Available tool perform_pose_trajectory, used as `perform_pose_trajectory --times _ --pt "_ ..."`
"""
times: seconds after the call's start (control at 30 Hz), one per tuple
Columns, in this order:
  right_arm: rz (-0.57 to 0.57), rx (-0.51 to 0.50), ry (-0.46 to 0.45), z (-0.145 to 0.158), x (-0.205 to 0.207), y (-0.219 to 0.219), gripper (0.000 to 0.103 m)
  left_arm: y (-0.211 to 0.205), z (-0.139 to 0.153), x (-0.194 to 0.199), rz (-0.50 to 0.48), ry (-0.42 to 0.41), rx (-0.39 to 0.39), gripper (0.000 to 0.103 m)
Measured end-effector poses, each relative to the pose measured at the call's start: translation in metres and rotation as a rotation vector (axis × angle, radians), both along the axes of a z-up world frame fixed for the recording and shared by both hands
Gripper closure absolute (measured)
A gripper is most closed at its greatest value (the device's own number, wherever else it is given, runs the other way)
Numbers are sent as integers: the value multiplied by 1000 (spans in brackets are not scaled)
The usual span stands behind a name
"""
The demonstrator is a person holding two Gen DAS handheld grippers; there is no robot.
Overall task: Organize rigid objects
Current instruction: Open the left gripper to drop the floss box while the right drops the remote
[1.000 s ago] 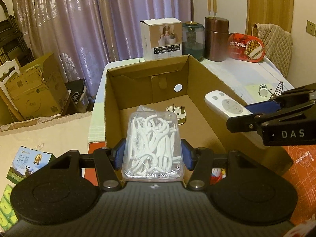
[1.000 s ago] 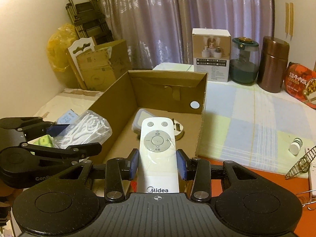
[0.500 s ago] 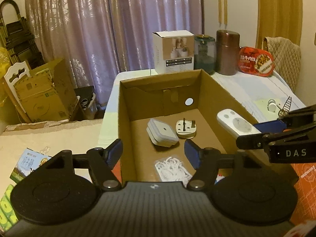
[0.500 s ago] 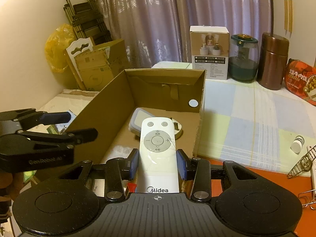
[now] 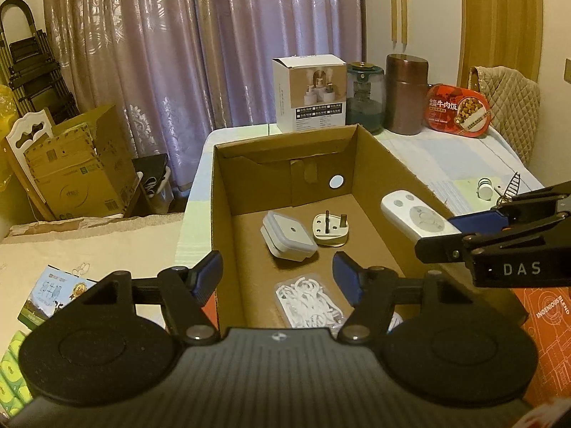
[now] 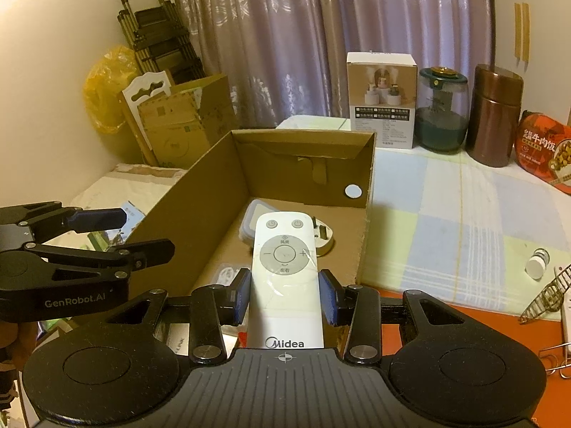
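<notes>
The right gripper has its blue pads clamped on the flanks of the white Midea remote control, buttons up, its nose reaching over the near edge of the cardboard box; to set it down well, I would carry it further in and lower it flat onto bare floor to the right of the dental-floss-pick pack before letting go (a drop from this height could knock the white plug adapter or the small white lidded case); the left gripper hangs with jaws spread and nothing between them, above the pack lying on the box floor; both grippers tilt downward towards the box, right beside left.
</notes>
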State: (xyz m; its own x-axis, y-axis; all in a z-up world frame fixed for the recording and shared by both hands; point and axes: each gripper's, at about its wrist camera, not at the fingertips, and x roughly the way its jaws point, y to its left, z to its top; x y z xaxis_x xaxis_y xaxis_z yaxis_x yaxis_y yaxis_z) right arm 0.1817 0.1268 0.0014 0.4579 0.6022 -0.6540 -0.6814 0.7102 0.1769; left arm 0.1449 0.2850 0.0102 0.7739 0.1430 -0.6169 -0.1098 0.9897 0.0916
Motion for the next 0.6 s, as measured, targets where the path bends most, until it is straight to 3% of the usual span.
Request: perform_pose_trajectory --times 0.4,0.53,0.6 --pt "-15 42 1 1 4 -6 65 2 -2 0 -1 3 -5 39" --pt "-27 77 -23 11 3 -14 49 2 0 -2 5 -4 -9 39" --pt "-39 86 -28 16 2 -19 47 1 2 -4 8 -10 -17 39"
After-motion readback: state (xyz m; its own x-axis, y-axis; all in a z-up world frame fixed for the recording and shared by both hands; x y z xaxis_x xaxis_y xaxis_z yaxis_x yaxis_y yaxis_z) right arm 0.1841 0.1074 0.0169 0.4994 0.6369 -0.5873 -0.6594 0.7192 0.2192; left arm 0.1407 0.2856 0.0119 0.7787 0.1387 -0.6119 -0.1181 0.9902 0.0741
